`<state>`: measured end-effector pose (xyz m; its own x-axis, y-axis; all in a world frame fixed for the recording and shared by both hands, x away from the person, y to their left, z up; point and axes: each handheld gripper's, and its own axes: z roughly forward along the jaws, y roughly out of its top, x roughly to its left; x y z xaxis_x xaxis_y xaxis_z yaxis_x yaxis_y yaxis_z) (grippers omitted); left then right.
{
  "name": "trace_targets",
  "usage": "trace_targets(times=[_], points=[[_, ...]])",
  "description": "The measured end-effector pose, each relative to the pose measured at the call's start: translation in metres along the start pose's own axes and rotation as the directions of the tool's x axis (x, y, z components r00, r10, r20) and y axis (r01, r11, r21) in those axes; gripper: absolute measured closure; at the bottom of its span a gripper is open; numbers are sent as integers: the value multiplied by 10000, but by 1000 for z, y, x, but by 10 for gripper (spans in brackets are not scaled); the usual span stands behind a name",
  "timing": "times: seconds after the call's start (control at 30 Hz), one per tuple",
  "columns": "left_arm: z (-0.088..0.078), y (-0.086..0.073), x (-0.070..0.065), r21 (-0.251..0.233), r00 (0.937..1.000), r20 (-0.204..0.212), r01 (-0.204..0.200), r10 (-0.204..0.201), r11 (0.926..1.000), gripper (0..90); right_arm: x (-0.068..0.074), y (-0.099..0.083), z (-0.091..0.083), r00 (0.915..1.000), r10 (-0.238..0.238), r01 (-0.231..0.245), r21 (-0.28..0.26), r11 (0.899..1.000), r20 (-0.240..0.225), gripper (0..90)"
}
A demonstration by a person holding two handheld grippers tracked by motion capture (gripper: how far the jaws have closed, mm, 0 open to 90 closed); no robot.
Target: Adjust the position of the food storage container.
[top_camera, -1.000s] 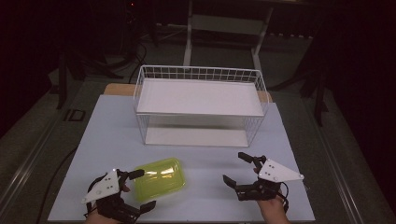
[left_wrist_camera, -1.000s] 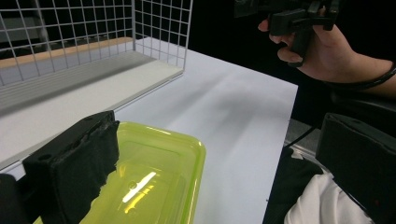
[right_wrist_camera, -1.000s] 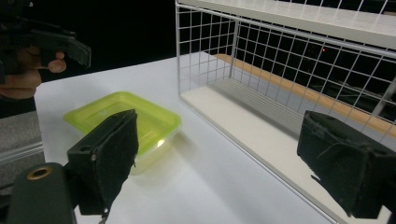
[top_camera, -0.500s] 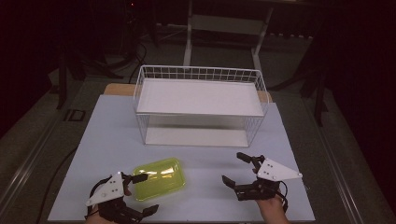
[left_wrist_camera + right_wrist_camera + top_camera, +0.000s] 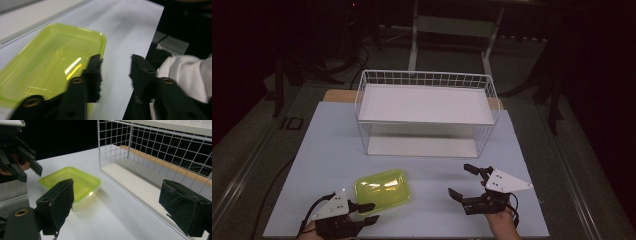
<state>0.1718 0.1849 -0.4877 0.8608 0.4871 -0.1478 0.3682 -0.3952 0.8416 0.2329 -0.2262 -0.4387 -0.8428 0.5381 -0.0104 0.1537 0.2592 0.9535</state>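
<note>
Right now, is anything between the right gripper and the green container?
No. In the high view only bare white table separates the right gripper from the green container.

white tabletop lit bright, room around it dark. wooden edge shows at table's far side. white wire shelf rack stands on far half of table. grey floor at both sides. behind table, pale metal stand frame on floor. black cables trail on floor at far left. dark stand legs left, more at right.
</note>
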Motion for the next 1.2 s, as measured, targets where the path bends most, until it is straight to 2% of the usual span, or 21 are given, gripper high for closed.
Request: trace_targets(times=[0.07, 0.1, 0.2, 0.27, 0.4, 0.47, 0.53, 0.6, 0.73, 1.2], points=[[4, -1, -1, 419, 9997, -144, -208, 215, 9989, 763, 1, 0, 0, 10000, -8, 8, -32, 10000, -24, 127], [5, -2, -1, 581, 9995, -68, -317, 321, 9978, 812, 1, 0, 0, 10000, -35, 35, -27, 10000, -11, 127], [8, -3, -3, 1123, 9989, -112, -449, 465, 9927, 898, 1, 0, 0, 10000, -24, 24, 16, 10000, -16, 131], [11, -3, -4, 1395, 9989, -249, -356, 395, 9896, 898, 1, 0, 0, 10000, -24, 24, 46, 10000, -5, 133], [14, -8, -1, 1937, 9954, -643, -578, 715, 9794, 900, 1, -1, 1, 10000, 0, 0, 70, 10000, 2, 134], [16, -10, 3, 2114, 9945, -802, -489, 672, 9762, 900, 1, -1, 1, 10000, 1, -1, 68, 10000, 11, 134], [16, -11, 4, 2015, 9950, -791, -446, 616, 9785, 900, 0, -1, 1, 10000, -6, 5, 68, 10000, 18, 134], [15, -11, 5, 1981, 9932, -1008, -376, 585, 9795, 900, 0, -1, 1, 10000, 14, -14, 94, 10000, 7, 134], [14, -12, 9, 1872, 9923, -1149, -246, 468, 9820, 900, 0, -1, 2, 10000, 6, -6, 121, 9999, -2, 134], [15, -13, 22, 1734, 9874, -1562, 42, 233, 9848, 900, 0, -1, 1, 10000, 29, -28, 113, 9999, -41, 134]])
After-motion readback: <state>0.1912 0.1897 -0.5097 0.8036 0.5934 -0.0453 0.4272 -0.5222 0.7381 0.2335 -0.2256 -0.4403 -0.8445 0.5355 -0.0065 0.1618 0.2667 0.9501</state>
